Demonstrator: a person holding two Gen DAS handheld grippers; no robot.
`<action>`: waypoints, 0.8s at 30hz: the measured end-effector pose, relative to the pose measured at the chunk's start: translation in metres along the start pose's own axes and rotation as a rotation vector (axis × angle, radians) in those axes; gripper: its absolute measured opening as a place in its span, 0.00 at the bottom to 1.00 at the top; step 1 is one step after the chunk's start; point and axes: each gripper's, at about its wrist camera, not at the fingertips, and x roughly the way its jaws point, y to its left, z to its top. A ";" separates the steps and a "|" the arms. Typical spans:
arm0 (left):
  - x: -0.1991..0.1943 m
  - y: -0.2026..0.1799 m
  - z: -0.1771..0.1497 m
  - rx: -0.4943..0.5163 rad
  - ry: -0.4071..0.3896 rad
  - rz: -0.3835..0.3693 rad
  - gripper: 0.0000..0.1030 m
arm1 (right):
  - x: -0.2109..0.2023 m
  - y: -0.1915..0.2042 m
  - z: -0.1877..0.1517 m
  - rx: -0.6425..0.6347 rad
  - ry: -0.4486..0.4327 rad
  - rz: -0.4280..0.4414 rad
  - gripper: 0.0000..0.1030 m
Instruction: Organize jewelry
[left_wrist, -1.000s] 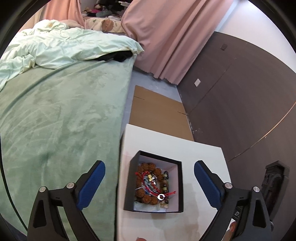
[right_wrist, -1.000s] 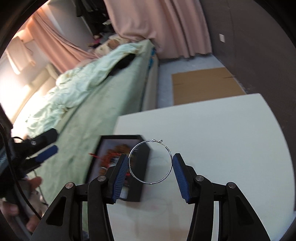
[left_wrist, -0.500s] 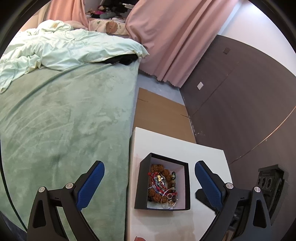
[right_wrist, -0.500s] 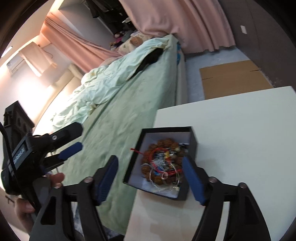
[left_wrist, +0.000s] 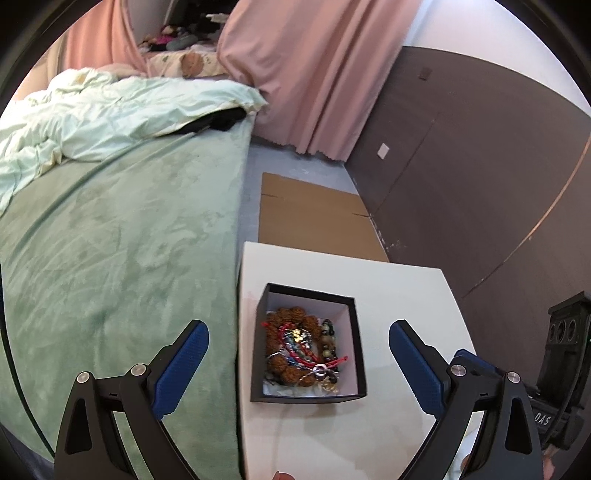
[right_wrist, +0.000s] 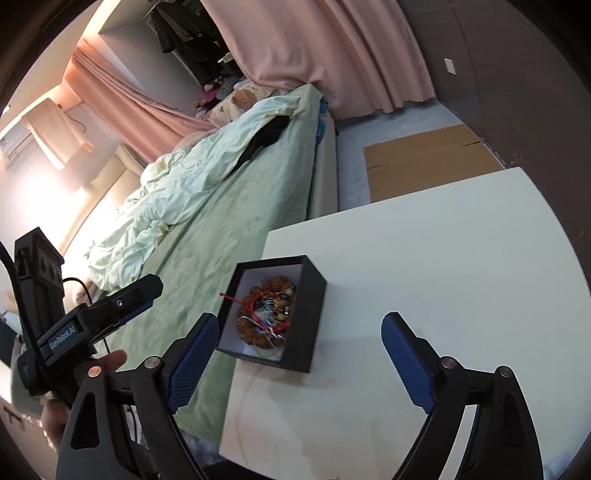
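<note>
A black open box (left_wrist: 360, 347) (right_wrist: 314, 299) sits on the white table (left_wrist: 402, 295) (right_wrist: 443, 258) near its left edge. Inside lies a tangle of jewelry (left_wrist: 303, 347) (right_wrist: 267, 314): brown bead bracelets, red cords and silver pieces. My left gripper (left_wrist: 298, 365) is open and empty, held above and just short of the box. My right gripper (right_wrist: 300, 363) is open and empty, above the table near the box. The left gripper's body (right_wrist: 92, 317) shows at the left of the right wrist view.
A bed with a green cover (left_wrist: 110, 251) (right_wrist: 236, 206) and a pale duvet (left_wrist: 110, 114) adjoins the table's left side. Flat cardboard (left_wrist: 314, 214) (right_wrist: 424, 162) lies on the floor beyond the table. A dark wall (left_wrist: 480, 166) and pink curtains (left_wrist: 314, 74) stand behind.
My right gripper opened and let go of the large silver hoop, which now lies in the box. Both grippers drew back and up from the box.
</note>
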 end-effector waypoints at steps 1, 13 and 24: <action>-0.002 -0.004 -0.001 0.010 -0.008 -0.001 0.95 | -0.002 -0.002 0.000 -0.001 -0.002 -0.008 0.88; -0.005 -0.036 -0.019 0.090 -0.012 -0.025 0.95 | -0.031 -0.026 -0.012 0.003 0.000 -0.110 1.00; -0.023 -0.079 -0.043 0.210 -0.048 -0.066 0.95 | -0.072 -0.044 -0.017 -0.058 -0.072 -0.207 1.00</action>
